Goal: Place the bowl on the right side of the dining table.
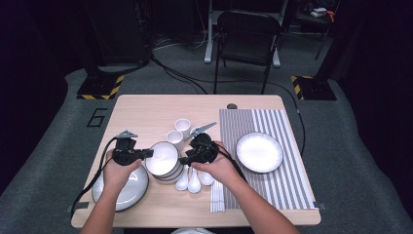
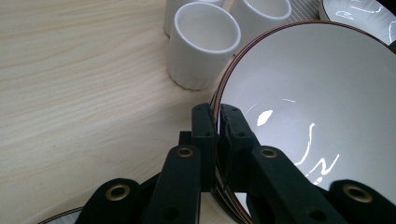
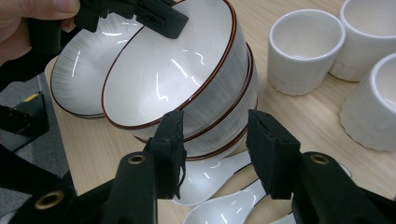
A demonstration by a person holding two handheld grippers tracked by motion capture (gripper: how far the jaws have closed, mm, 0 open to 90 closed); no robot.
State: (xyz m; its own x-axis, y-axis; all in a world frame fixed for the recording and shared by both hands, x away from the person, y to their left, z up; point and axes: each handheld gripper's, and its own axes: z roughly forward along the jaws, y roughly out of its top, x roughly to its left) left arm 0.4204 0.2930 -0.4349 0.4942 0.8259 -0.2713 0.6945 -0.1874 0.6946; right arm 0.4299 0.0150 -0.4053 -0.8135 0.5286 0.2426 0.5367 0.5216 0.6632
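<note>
Nearest me, a plate (image 1: 127, 192) is sitting at the near left corner of the table (image 1: 146, 109), partly under my left hand (image 1: 118, 168). I'm holding the left gripper (image 1: 146, 154) clamped tight on the left rim of the top bowl (image 1: 161, 158), one jaw inside and one outside. That bowl is tilting up out of the stack (image 3: 219, 126), which is sitting left of centre on the table. My right gripper (image 1: 184, 159) is coming in from the stack's right side with its jaws spread about halfway, straddling the lower bowls' edge, but I can't tell if the pads are actually touching. Just near and right of the stack, three white spoons (image 1: 194, 181) are lying side by side under my right hand (image 1: 219, 168). A bit farther back, three white cups (image 1: 182, 127) are standing close together. Off to the right, a second plate (image 1: 259, 151) is resting on a striped mat (image 1: 287, 175).
</note>
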